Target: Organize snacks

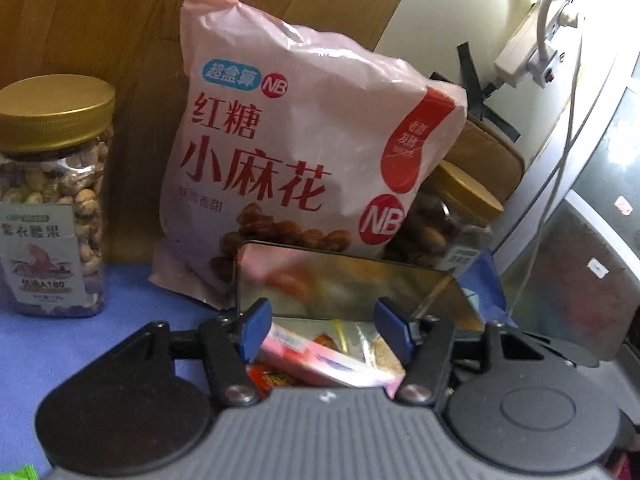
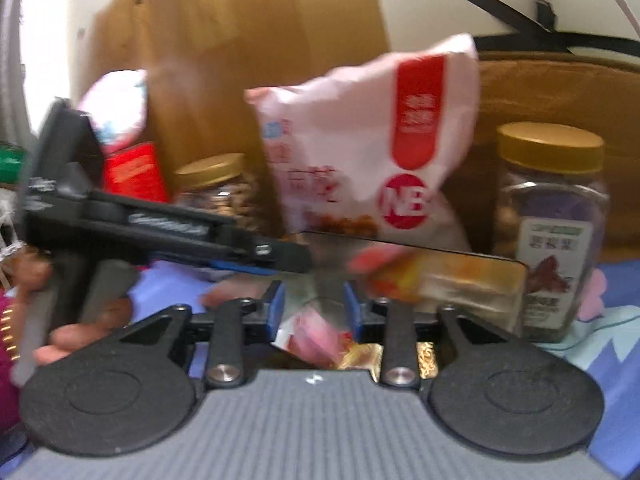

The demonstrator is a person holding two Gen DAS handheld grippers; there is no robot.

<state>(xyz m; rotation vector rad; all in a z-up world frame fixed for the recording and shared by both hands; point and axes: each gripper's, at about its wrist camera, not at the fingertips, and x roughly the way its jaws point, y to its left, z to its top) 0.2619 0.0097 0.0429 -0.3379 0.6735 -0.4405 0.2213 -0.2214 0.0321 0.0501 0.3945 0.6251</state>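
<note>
Your left tongs (image 1: 324,320) stand at a middling gap, blue pads apart, over the near side of a clear snack box (image 1: 340,280). In that gap you see the box's contents: a pink packet (image 1: 320,356) lying slantwise, with a red wrapper at its 8 o'clock. Whether the pads press on the clear wall you cannot tell from here.

Your right tongs (image 2: 314,312) are set narrower and reach into the same box from its other side. Pink and gold-wrapped sweets (image 2: 360,356) show between and just below the pads. That view is blurred, so no grip can be confirmed there either. At 9 o'clock in the right wrist view, your left hand (image 2: 80,328) wraps the handle of the other tool, whose tip reaches the box's left corner.

The box sits on the blue-covered surface (image 1: 80,340). At its 12 o'clock, a large pink bag (image 1: 296,152) of brown-sugar twists stands leaning back against a wooden board (image 1: 100,20). At the bag's 9 o'clock stands a gold-lidded jar of nuts (image 1: 52,200), upright and apart from the bag. A second gold-lidded jar (image 1: 452,216) is at the bag's 4 o'clock, partly hidden behind its lower corner. A white power strip (image 1: 528,48) is on the wall at 2 o'clock.
</note>
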